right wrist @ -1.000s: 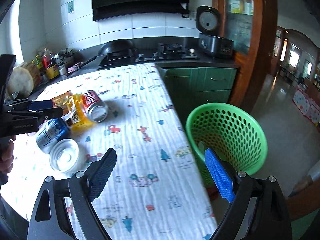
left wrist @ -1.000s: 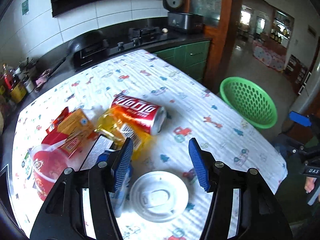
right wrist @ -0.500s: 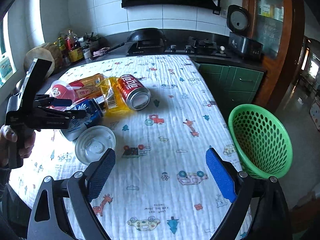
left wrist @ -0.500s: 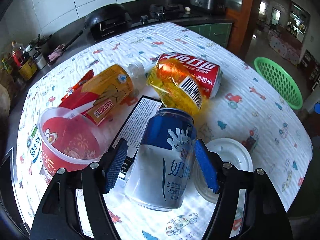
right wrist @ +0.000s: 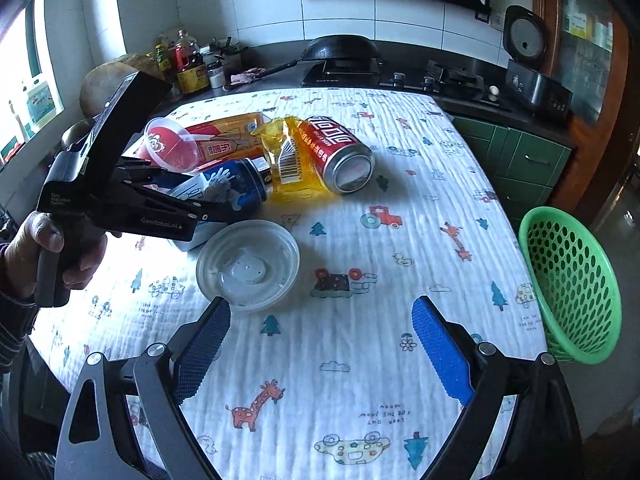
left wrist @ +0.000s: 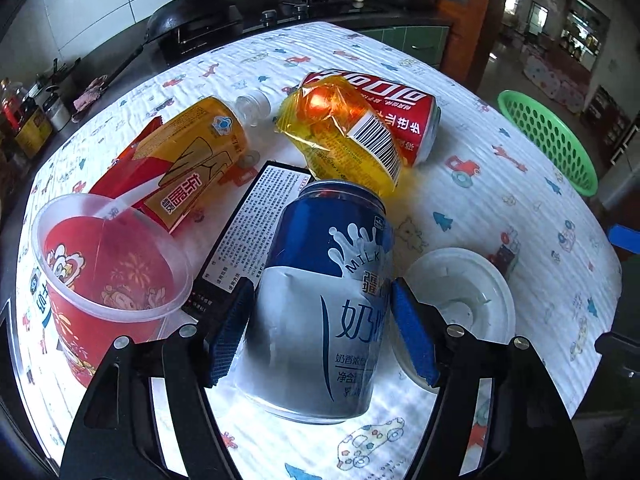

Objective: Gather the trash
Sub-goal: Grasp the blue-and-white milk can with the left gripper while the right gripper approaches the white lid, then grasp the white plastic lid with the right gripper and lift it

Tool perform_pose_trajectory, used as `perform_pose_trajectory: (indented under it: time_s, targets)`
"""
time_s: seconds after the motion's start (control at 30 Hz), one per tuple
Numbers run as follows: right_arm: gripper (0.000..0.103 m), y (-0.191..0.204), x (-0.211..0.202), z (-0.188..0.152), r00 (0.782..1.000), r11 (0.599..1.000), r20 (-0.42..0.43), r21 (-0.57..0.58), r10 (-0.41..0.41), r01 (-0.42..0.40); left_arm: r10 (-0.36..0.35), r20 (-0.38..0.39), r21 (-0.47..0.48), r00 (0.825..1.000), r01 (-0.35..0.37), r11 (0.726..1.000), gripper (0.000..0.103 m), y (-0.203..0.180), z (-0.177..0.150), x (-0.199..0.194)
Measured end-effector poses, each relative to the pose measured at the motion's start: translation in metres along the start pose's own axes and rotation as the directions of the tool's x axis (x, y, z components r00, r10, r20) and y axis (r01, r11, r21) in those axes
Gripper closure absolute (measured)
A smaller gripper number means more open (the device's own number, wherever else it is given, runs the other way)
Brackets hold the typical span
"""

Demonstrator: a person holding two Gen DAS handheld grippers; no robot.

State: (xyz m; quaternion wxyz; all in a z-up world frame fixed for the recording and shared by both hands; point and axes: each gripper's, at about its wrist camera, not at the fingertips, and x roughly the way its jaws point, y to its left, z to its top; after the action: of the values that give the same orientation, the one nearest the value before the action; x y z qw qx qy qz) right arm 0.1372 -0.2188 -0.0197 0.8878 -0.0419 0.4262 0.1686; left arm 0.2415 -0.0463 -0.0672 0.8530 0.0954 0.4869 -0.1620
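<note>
Closing in, the left tool [left wrist: 320, 332] is straddling the blue milk can [left wrist: 324, 300] — pads beside it, grip unclear. Right tool [right wrist: 320, 356] is hanging wide, empty — the green basket [right wrist: 576, 280] is waiting past the tabletop [right wrist: 400, 240] edge.

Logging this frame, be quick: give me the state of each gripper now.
Left gripper: closed on the blue milk can, one pad on each side.
Right gripper: open, holding nothing, above the table.
</note>
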Motion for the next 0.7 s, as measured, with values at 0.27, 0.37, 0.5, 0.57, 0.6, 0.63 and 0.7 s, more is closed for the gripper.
perform_pose_trajectory:
  time_s: [0.27, 0.37, 0.5, 0.57, 0.6, 0.63, 0.7]
  targets:
    - [0.013, 0.019, 0.018, -0.008, 0.997, 0.998, -0.044, -0.037, 0.057, -0.059, -0.016, 0.037, 0.009, 0.999, 0.015, 1.0, 0.036, -0.001, -0.003, -0.011]
    - [0.01, 0.027, 0.028, -0.01, 0.996, 0.996, -0.063, -0.048, 0.069, -0.072, -0.021, 0.061, 0.005, 0.998, 0.02, 1.0, 0.036, -0.001, -0.003, -0.023]
    - [0.009, 0.037, 0.042, -0.008, 0.993, 0.994, -0.088, -0.063, 0.084, -0.089, -0.027, 0.1, 0.019, 0.995, 0.025, 1.0, 0.037, -0.003, -0.003, -0.043]
    - [0.009, 0.043, 0.05, -0.006, 0.992, 0.993, -0.097, -0.074, 0.084, -0.092, -0.024, 0.119, 0.029, 0.993, 0.021, 0.999, 0.037, -0.003, -0.003, -0.054]
    - [0.009, 0.044, 0.054, -0.005, 0.992, 0.993, -0.102, -0.079, 0.081, -0.089, -0.023, 0.127, 0.03, 0.992, 0.019, 0.999, 0.037, -0.002, -0.002, -0.058]
    - [0.009, 0.045, 0.059, -0.004, 0.991, 0.993, -0.108, -0.081, 0.08, -0.09, -0.025, 0.135, 0.027, 0.991, 0.022, 0.999, 0.037, -0.001, -0.003, -0.064]
    - [0.009, 0.046, 0.068, -0.001, 0.988, 0.992, -0.124, -0.083, 0.088, -0.099, -0.025, 0.149, 0.022, 0.989, 0.022, 1.0, 0.037, 0.003, -0.003, -0.072]
